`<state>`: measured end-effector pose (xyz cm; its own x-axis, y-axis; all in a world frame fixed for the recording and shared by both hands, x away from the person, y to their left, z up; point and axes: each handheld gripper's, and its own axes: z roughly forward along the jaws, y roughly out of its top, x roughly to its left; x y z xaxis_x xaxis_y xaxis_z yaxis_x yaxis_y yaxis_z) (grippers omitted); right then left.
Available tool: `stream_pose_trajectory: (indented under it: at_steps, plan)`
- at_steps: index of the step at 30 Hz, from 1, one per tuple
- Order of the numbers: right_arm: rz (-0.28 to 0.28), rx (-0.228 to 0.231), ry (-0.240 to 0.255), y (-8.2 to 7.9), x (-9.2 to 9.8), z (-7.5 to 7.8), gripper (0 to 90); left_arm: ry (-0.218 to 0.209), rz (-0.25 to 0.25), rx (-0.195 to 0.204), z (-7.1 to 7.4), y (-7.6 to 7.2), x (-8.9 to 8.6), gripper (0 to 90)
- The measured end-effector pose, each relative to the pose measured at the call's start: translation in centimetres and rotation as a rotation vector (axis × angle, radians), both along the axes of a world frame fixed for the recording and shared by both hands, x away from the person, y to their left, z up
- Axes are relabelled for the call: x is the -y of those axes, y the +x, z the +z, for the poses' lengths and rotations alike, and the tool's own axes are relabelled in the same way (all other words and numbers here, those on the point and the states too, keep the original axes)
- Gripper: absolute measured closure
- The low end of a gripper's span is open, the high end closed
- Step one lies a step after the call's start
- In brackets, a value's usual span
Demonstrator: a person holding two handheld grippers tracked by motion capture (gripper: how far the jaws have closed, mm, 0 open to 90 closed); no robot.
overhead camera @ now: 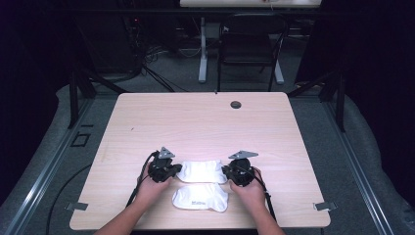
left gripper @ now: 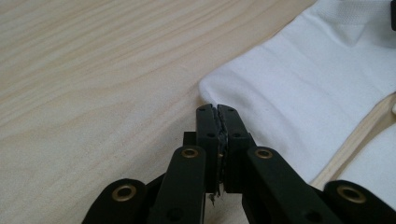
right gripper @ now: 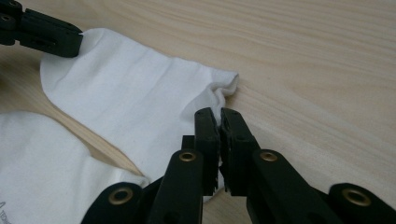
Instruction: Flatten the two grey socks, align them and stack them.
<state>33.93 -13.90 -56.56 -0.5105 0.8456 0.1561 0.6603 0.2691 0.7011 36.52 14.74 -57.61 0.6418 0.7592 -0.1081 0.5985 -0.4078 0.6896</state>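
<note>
Two white socks lie near the front edge of the wooden table (overhead camera: 195,117). The far sock (overhead camera: 201,171) stretches flat between my two grippers, and the near sock (overhead camera: 200,197) lies just in front of it. My left gripper (overhead camera: 178,170) is at the far sock's left end. In the left gripper view its jaws (left gripper: 218,108) are pressed together on the edge of that sock (left gripper: 303,93). My right gripper (overhead camera: 225,171) is at the right end, and its jaws (right gripper: 219,112) are shut on the bunched cuff of the sock (right gripper: 130,93). The left gripper (right gripper: 70,44) shows at the sock's other end.
A dark round grommet (overhead camera: 236,104) sits near the table's far edge. Beyond the table stand a black chair (overhead camera: 249,39) and a white desk leg (overhead camera: 202,49), with cables on the floor. The near sock (right gripper: 42,163) lies close under both hands.
</note>
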Motion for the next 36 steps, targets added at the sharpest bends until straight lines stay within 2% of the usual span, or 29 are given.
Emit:
stream_pose_trajectory:
  at_steps: [11,19,24,29,36]
  plan:
    - [0.0,0.027,0.022,-0.1,-0.1,0.8,86.2,-0.044,0.004,0.021,0.8,0.0,-0.3,89.2]
    - [0.02,0.056,0.035,-0.2,-0.4,2.2,86.3,-0.076,0.014,0.048,1.7,-0.3,-0.7,89.2]
    - [0.016,0.058,0.048,-0.3,-0.3,2.7,86.3,-0.093,0.014,0.05,2.3,-0.5,-1.0,89.2]
    - [0.022,0.06,0.07,-0.7,-0.1,3.2,86.3,-0.104,-0.001,0.059,3.0,-1.3,-1.1,89.2]
    - [0.045,0.066,0.069,-2.2,-0.1,3.9,86.3,-0.099,-0.029,0.063,3.7,-3.0,-1.4,89.2]
